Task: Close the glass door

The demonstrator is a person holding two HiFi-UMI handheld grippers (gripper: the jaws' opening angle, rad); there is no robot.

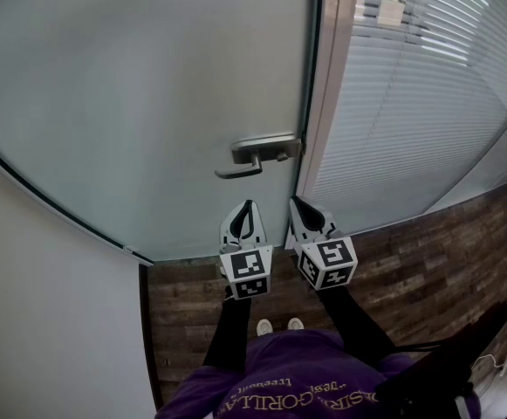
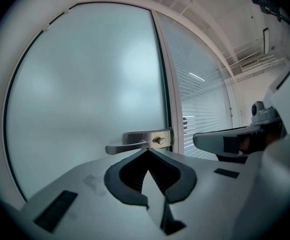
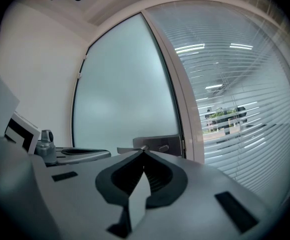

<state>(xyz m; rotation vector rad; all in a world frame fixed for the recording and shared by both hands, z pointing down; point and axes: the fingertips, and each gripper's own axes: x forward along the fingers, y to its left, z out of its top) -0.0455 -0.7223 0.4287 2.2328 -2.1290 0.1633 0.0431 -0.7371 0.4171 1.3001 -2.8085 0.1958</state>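
The frosted glass door (image 1: 148, 103) fills the head view and lies flush against its pale frame (image 1: 325, 103). Its metal lever handle (image 1: 253, 157) sits at the door's right edge. My left gripper (image 1: 248, 203) hangs just below the handle, shut with nothing between its tips and apart from the door. My right gripper (image 1: 292, 201) is beside it, under the frame, also shut and empty. In the left gripper view the handle (image 2: 135, 141) stands just beyond the closed tips (image 2: 147, 149). The right gripper view shows the handle (image 3: 157, 145) behind its closed tips (image 3: 144, 150).
A glass panel with white slatted blinds (image 1: 419, 85) stands right of the frame. A white wall (image 1: 35, 304) runs along the left. Below is dark wood flooring (image 1: 428, 269), with the person's shoes (image 1: 279, 326) near the door.
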